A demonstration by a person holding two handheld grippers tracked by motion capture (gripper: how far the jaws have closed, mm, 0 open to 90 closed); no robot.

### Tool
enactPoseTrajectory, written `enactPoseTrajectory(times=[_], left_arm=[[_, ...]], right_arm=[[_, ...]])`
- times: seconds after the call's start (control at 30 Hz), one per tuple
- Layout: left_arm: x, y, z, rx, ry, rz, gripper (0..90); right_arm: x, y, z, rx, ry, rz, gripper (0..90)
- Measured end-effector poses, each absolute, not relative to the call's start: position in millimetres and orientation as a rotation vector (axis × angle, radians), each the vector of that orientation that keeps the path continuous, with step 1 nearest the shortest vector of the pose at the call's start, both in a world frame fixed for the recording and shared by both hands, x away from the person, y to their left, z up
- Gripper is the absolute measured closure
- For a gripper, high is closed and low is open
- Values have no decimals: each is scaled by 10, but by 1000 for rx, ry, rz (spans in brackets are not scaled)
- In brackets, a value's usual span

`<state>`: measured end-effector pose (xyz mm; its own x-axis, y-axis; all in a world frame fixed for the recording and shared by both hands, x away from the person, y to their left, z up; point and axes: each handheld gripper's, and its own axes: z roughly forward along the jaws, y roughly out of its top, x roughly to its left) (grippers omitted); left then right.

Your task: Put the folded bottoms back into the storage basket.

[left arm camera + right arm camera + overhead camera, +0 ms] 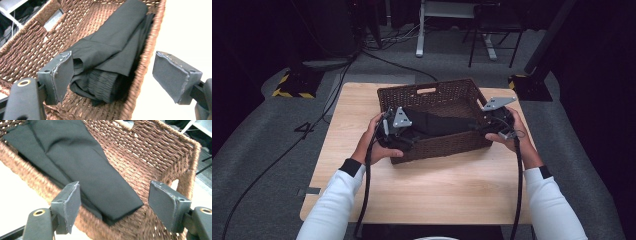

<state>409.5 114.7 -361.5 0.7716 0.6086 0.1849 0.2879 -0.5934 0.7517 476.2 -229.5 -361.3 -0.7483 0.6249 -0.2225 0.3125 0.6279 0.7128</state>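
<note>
Here, each line is placed relative to the basket.

Basket [438, 145]: woven brown, standing mid-bench [422, 195], a handle slot in its far wall.

Cloth [432, 122]: black, folded long, lying flat on the basket floor along the near wall, one end by each short side; it looks laid in to fit the basket's length.

Left gripper [112, 75]: at the basket's left end, jaws wide apart, one inside the basket and one outside its wall; nothing is pinched, and the cloth's bunched end lies loose beside the inner pad.

Right gripper [113, 207]: at the basket's right end, jaws likewise spread across the near wall, with the cloth's squared end below and free.

Judgement: both ends look let go, the cloth placed.
</note>
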Motion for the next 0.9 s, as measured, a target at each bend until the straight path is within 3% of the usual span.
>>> enactPoseTrajectory(times=[0.37, 0.9], left_arm=[[3763, 1318, -3640, 2197, 609, 596, 188], [3517, 1614, -3892, 2231, 684, 646, 168]], right_arm=[[4440, -2598, -3615, 738, 2334, 913, 284], [4056, -2856, -3782, 743, 2282, 870, 285]])
